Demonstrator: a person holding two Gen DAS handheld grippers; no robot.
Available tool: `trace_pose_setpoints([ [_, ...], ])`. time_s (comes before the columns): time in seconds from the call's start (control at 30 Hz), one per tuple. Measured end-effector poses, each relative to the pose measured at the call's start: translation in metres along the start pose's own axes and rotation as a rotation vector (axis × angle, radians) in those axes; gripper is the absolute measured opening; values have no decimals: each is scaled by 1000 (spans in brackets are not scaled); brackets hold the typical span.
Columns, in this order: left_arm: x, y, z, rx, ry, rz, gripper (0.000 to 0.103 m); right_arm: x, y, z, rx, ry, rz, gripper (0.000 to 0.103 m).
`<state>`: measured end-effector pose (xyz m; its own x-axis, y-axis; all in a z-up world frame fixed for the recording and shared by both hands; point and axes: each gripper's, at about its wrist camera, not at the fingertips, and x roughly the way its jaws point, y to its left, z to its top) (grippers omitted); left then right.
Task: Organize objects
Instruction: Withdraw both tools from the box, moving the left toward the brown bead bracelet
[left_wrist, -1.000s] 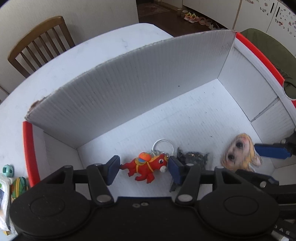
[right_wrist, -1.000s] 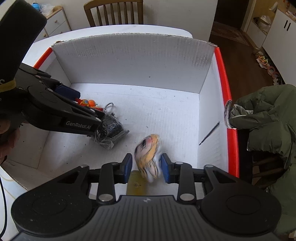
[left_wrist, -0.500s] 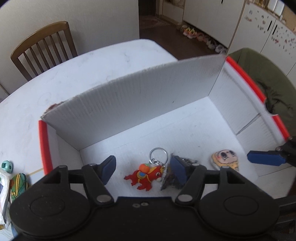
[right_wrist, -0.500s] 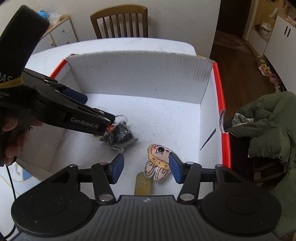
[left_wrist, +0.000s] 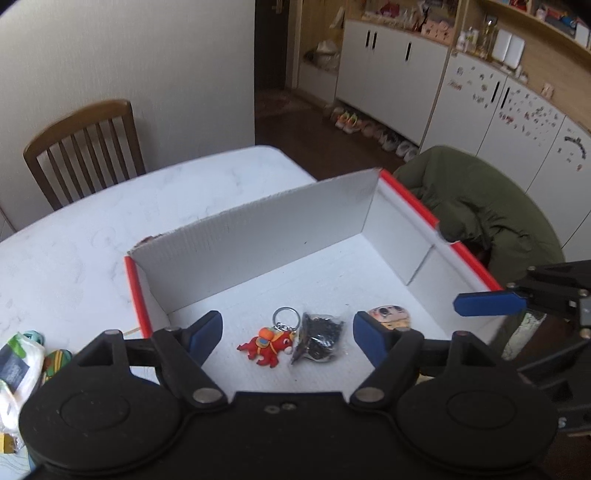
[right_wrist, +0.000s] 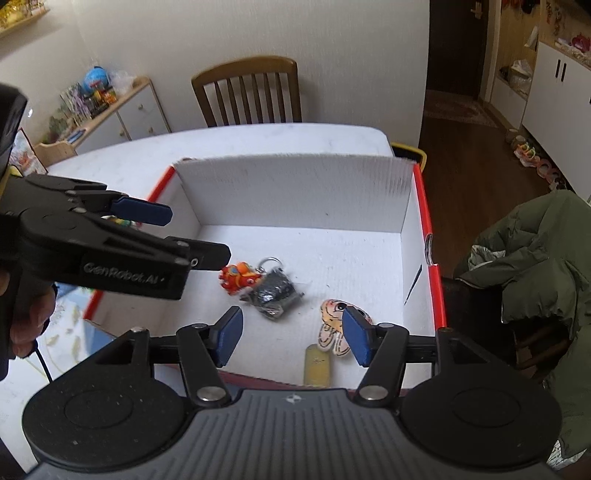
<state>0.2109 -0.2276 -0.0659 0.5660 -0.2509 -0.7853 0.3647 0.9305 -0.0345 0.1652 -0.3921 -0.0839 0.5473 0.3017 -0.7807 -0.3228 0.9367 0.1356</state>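
A white corrugated box (left_wrist: 258, 236) with red edges sits on the white table (left_wrist: 110, 221). On its floor I see three small things in a loose row: a red horse keychain (left_wrist: 267, 345) with a metal ring, touching a small clear bag of dark bits (left_wrist: 319, 338), and, set apart to the right, a flat cartoon-face charm (left_wrist: 389, 315). In my right view a pale yellow piece (right_wrist: 316, 363) lies by the near wall.

A wooden chair (left_wrist: 83, 147) stands at the far side of the table, a green jacket (left_wrist: 476, 214) is draped beside the box, and white cabinets line the room.

My left gripper (left_wrist: 288, 336) hovers over the horse and bag, fingers spread wide, holding nothing. My right gripper (right_wrist: 291, 336) hangs above the near edge, also spread and empty. A hand (right_wrist: 29, 317) grips the left tool's handle.
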Motion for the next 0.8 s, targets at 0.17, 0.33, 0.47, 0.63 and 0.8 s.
trace_pose_setpoints([
  [0.17, -24, 6, -10, -9, -39, -2, 79, -16, 12, -3, -7, -39, 4, 61],
  [0.33, -53, 15, -24, -28, -81, -15, 84, -34, 27, -7, -7, -91, 15, 64],
  [0.47, -77, 25, -36, -30, -117, -11, 88, -46, 46, -10, -16, -130, 35, 70],
  [0.63, -104, 43, -52, -45, -158, 9, 94, -54, 73, -12, -26, -154, 49, 76],
  [0.8, -124, 70, -69, -82, -183, 33, 102, -56, 103, -14, -42, -181, 31, 84],
])
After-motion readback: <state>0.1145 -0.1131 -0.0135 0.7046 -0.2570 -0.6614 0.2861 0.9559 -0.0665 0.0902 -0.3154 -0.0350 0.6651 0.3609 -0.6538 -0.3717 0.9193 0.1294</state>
